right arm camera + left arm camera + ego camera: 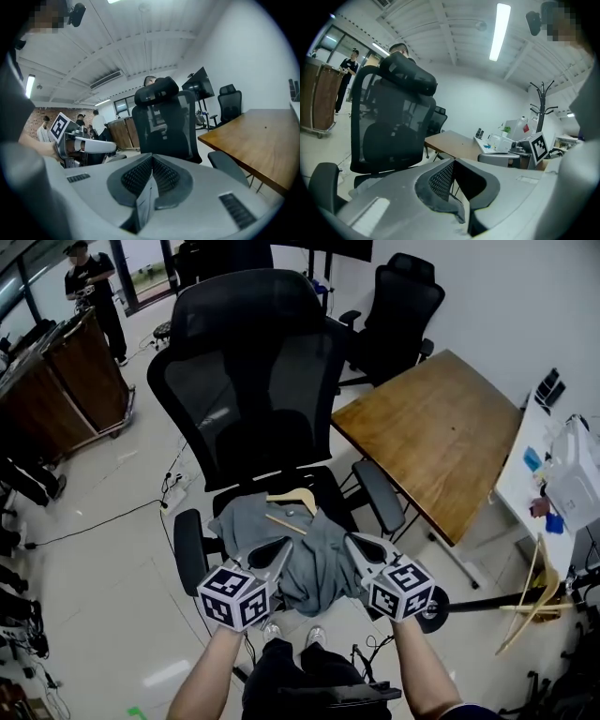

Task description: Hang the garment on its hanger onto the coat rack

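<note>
A grey garment (309, 561) lies crumpled on the seat of a black office chair (253, 381). A wooden hanger (292, 502) rests on top of the garment, towards the backrest. My left gripper (278, 547) hovers over the garment's front left part, jaws together and empty. My right gripper (354, 542) hovers over its front right part, also shut with nothing in it. In the left gripper view the shut jaws (453, 160) point at the chair back, and a black coat rack (542, 101) stands at the right. In the right gripper view the jaws (151, 157) are closed.
A wooden table (441, 437) stands right of the chair, with a white desk (553, 474) holding devices beyond it. Another wooden hanger (530, 601) hangs by a black pole at the lower right. A wooden counter (66, 381) and a person (94, 287) are at the back left.
</note>
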### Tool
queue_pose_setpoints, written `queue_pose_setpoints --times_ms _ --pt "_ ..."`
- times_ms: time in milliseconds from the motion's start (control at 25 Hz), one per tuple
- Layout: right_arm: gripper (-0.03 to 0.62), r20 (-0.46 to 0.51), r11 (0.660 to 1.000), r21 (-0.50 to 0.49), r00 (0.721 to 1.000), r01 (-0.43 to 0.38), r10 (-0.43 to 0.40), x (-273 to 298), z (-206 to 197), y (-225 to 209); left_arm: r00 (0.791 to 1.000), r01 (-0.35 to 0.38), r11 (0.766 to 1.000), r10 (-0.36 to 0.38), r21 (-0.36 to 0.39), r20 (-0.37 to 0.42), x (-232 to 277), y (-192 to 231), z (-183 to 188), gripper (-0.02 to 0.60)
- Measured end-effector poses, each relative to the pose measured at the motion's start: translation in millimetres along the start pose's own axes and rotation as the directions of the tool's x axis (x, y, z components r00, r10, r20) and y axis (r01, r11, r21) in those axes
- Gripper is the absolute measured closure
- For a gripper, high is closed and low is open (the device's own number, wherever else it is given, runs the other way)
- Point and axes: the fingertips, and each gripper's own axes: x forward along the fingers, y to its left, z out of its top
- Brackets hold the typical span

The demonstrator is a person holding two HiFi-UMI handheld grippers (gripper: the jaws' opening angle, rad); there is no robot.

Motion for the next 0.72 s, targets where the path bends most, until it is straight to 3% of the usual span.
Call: queue_pose_setpoints --times_ms 120,280,320,360,400,560,720 --pt "0.560 -0.053 1.000 0.002 0.998 0.029 -0.029 22.6 -19.4 -16.1 1.000 -0.015 1.000 0.015 -0.016 -0.027 9.7 17.7 -12.4 0.577" --pt "0.545 -0.062 0.995 0.074 0.996 0.065 -0.060 56.3 -41.6 -48.5 0.998 -0.018 0.999 0.016 -0.031 -0.052 34.6 41.7 -31.6 0.577" --pt "0.518 -0.074 0.994 0.089 0.995 0.067 -0.061 66.5 -50.9 -55.1 0.998 -0.020 0.999 0.018 -0.034 -0.066 41.6 48.3 -39.0 0.577" --pt "0.406 -0.096 0.992 0.103 0.994 0.068 -0.058 77.1 -62.8 -61.3 0.996 -0.025 0.999 0.022 -0.034 -0.084 48.4 54.8 -46.9 0.577" --pt "0.361 -0.125 0.991 0.111 0.991 0.070 -0.056 88.0 -76.3 -68.0 0.994 -0.031 0.999 0.028 -0.030 -0.103 54.8 61.2 -54.4 0.577" --pt "0.341 -0.269 0.993 0.088 0.962 0.079 -0.053 134.4 -135.9 -99.6 0.985 -0.058 0.998 0.057 -0.005 -0.160 77.3 84.9 -79.7 0.577" --pt "0.334 -0.392 0.992 0.085 0.919 0.088 -0.048 177.2 -187.8 -133.4 0.978 -0.072 0.997 0.064 -0.032 -0.197 95.5 101.6 -105.0 0.577"
